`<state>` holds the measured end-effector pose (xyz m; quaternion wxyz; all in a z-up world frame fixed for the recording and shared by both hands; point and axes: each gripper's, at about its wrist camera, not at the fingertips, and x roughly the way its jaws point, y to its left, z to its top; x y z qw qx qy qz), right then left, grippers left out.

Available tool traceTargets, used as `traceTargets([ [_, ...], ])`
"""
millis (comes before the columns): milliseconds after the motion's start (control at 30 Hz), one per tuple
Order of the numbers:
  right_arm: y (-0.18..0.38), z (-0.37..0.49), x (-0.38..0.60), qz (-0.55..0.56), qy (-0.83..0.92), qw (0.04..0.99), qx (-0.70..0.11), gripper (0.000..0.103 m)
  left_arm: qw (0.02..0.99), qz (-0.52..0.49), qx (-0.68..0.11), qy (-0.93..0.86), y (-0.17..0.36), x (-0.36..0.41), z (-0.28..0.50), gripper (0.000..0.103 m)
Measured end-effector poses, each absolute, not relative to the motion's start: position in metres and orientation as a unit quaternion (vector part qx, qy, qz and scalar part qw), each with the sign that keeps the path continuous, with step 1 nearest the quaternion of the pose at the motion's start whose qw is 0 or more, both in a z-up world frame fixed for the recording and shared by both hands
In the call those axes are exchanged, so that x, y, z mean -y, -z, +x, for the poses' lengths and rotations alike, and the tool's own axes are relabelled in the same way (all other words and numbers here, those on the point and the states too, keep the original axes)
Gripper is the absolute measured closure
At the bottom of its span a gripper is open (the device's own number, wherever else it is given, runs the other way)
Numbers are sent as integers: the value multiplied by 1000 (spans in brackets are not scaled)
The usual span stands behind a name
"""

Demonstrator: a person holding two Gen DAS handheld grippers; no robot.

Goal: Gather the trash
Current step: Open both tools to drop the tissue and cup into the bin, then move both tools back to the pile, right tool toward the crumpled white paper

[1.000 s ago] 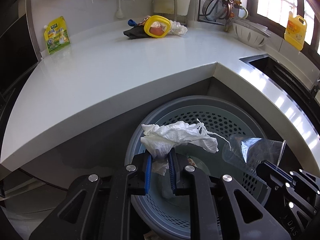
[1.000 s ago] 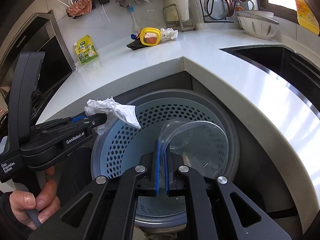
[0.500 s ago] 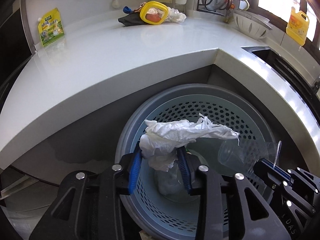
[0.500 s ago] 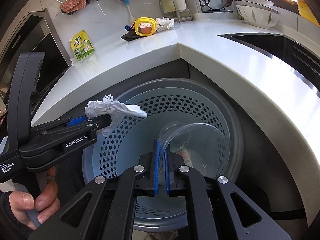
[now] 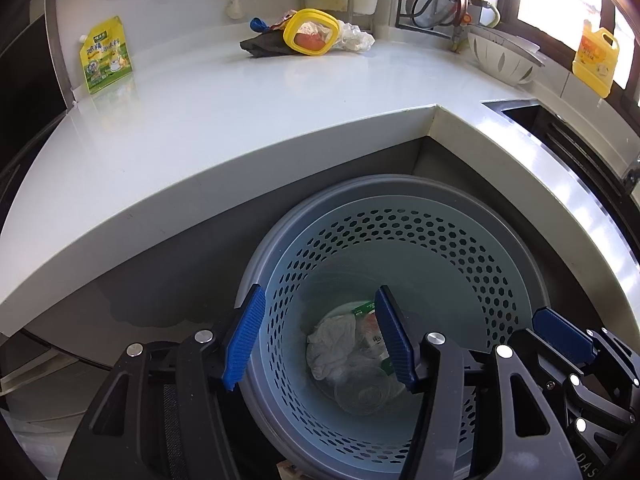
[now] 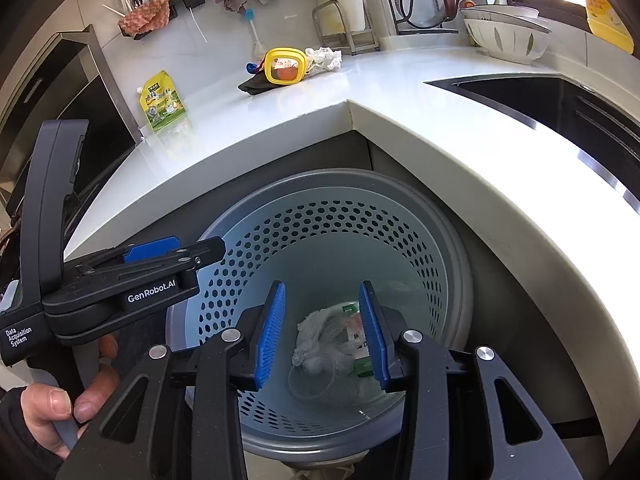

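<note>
On the far left of the counter (image 5: 240, 128) a green-and-yellow pouch (image 5: 105, 55) leans against the back wall: light, floppy and slick, best pinched at its top edge near the spout. Further right, well apart from it, sits the remaining pile: a dark cloth (image 5: 264, 46), a yellow-rimmed lid (image 5: 311, 32) propped on it, and a crumpled white bag (image 5: 354, 38) touching the lid's right side. The cloth and bag are soft and will bunch between the pads, so any raised fold gives a hold. The lid is stiff and probably slippery; its raised rim is the place to grip. What lies under the lid is too small to tell.

Below the counter's corner stands the bin (image 5: 400, 240), a perforated basket inside a grey outer ring. At its bottom lie a white tissue (image 5: 332, 340), a clear cup (image 5: 362, 392) and what may be a green wrapper (image 6: 364, 364), partly hidden.

The left gripper (image 5: 320, 338) hangs over the bin's left rim with its jaws spread wide and nothing between them. The right gripper (image 6: 322, 334) hangs over the bin's middle, jaws likewise wide apart and empty. Both of these 2 drops look done; the counter items are not yet collected.
</note>
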<state>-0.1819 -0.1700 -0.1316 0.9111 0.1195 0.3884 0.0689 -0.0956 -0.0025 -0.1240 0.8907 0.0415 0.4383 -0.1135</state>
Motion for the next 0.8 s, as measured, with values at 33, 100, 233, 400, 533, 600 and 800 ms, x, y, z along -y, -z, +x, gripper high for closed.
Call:
traceTargets([
  [33,131,-182,170,119,-69,911,-388,66,891,41,-438,113,124,2,-96,47],
  [100,130,-182,170,119,-69,912,-388,66,891,41,-437,113,123,2,-96,47],
  [233,129,-183,171,118,-67,912,-386,65,894,41,-433,111,120,1,-97,43],
  [400,126,-184,171,117,-63,914,-384,61,899,41,-423,108,114,0,-99,37],
  [533,122,-184,171,115,-60,915,-381,56,903,38,-414,107,108,-3,-101,27],
  [600,119,-186,170,113,-58,917,-377,53,907,36,-407,103,103,-5,-101,23],
  [800,97,-179,168,93,-60,928,-357,43,918,12,-381,105,80,-14,-96,10],
])
